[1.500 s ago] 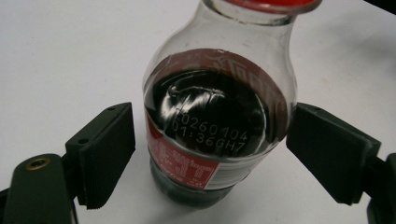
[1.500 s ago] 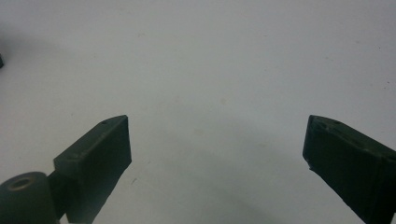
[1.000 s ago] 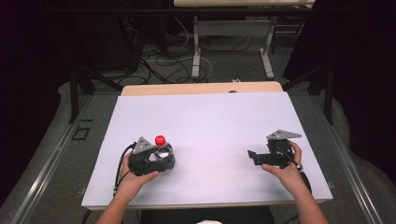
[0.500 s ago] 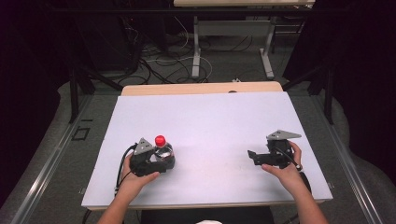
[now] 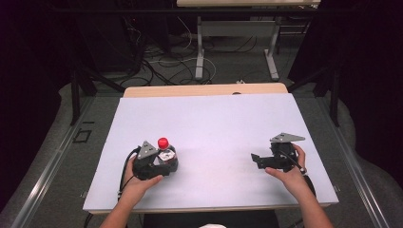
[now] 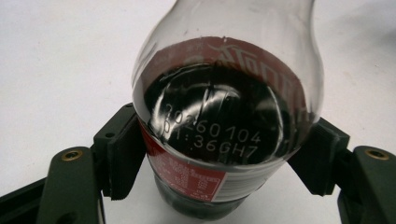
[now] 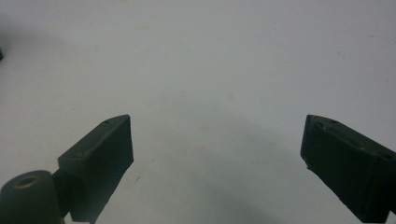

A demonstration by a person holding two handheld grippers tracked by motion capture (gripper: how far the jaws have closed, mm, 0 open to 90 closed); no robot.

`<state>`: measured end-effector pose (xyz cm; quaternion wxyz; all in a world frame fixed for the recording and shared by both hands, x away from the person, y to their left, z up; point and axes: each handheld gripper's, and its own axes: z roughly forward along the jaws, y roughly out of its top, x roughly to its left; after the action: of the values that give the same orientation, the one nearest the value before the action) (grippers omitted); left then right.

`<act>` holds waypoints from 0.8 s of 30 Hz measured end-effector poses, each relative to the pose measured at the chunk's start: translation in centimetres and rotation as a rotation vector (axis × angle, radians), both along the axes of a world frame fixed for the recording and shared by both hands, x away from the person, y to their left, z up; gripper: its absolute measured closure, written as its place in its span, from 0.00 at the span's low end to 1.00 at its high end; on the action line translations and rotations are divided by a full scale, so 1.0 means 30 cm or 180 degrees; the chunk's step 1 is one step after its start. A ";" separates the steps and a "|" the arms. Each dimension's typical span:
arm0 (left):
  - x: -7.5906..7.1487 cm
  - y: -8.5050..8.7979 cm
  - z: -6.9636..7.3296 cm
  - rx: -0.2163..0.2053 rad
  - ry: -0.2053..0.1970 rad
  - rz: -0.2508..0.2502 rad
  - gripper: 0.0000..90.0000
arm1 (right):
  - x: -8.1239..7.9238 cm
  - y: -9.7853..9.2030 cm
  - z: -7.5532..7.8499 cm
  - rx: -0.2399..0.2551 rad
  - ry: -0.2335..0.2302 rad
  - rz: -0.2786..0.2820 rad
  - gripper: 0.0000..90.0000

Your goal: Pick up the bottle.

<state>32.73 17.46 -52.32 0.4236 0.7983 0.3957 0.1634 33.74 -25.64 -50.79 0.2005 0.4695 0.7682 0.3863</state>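
Left gripper (image 6: 219,154), jaws closed on the lower body of a small cola bottle (image 6: 224,116): one black pad presses each flank, and the jaws have just been closing further onto it. The bottle stands upright on the white table (image 5: 214,123), dark drink inside, clear shoulder, red cap (image 5: 163,142) on top in the high view. The grasp appears made; lifting, carrying or opening the bottle appears still to come, since its base seems to rest on the table and the cap sits in place.

Writing on the bottle: a printed code across the clear shoulder reads "20260104" with "1:36GH7" beneath it, the first character of the lower line being partly hidden. The red label carries white script along its upper edge, seen from behind through the plastic and not legible; small print on the label's lower panel is too fine to read.

Outward from the bottle: the left hand (image 5: 138,183) holds its gripper just beside it, at the table's near left. Right gripper (image 7: 219,154), well apart from the bottle to the right, jaws standing wide open over bare table, nothing between them; the right hand (image 5: 290,173) holds it near the table's front edge.
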 end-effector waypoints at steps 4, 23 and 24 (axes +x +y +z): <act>0.000 -0.003 0.007 -0.0017 0.0016 -0.0015 0.32 | -0.001 0.005 -0.001 0.0003 0.0015 0.0024 0.10; -0.006 -0.140 0.068 0.0045 -0.0091 -0.0237 0.32 | -0.051 0.145 0.133 0.0053 -0.0178 0.0740 0.22; -0.006 -0.150 0.071 0.0044 -0.0105 -0.0253 0.32 | -0.056 0.159 0.148 0.0045 -0.0202 0.0783 0.24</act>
<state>32.56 12.94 -50.20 0.4307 0.8135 0.3555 0.1624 32.06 -20.87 -46.35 0.1724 0.3606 0.8105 0.4281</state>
